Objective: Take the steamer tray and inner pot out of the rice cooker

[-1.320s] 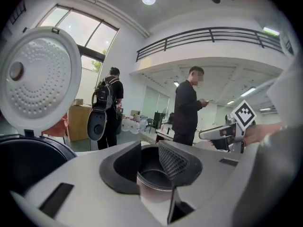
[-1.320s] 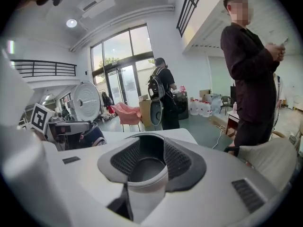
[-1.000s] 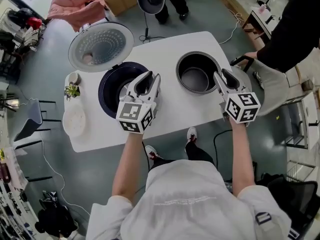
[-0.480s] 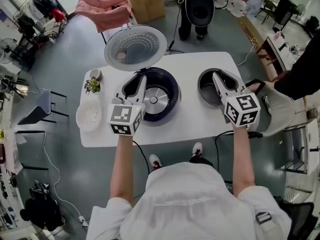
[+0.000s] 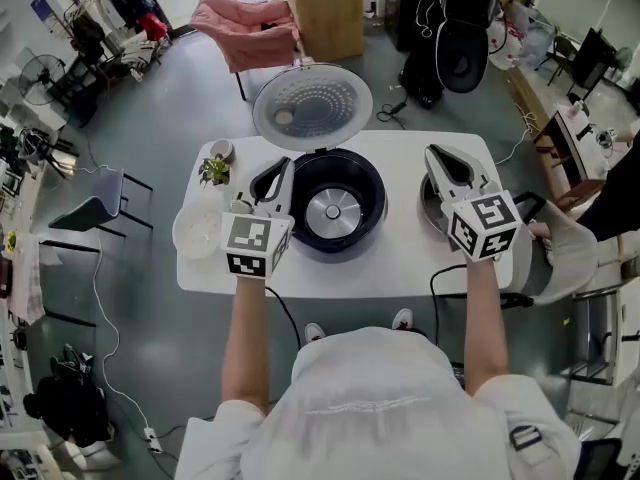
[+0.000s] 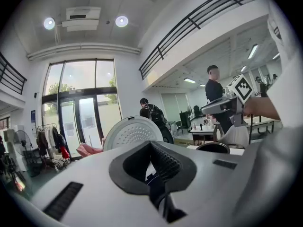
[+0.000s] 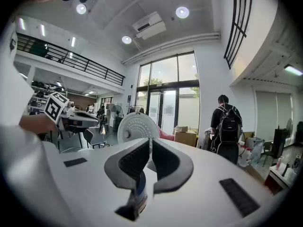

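I am holding both grippers out level over the white table (image 5: pixel 400 260), one on each side of the rice cooker (image 5: pixel 372 200). The left gripper (image 5: pixel 284 165) is sitting at the cooker's 9 o'clock side. Its jaws are pressing fully together with nothing between them. The right gripper (image 5: pixel 433 152) is hanging at the cooker's 3 o'clock side. Its jaws have just been closing and are now all but meeting, leaving only a thin slit with nothing in it.

The cooker is standing open at the middle of the table, its perforated lid (image 5: pixel 311 107) tipping up at 12 o'clock. Its well is showing the bare round heating plate (image 5: pixel 333 211). The inner pot (image 6: pixel 213 147) is sitting on the table at 3 o'clock from the cooker, mostly hiding under my right gripper in the head view. The white round steamer tray (image 5: pixel 197 231) is lying on the table at about 8 o'clock, near the edge. A small potted plant (image 5: pixel 212 170) is standing at 10 o'clock, just beyond the tray.
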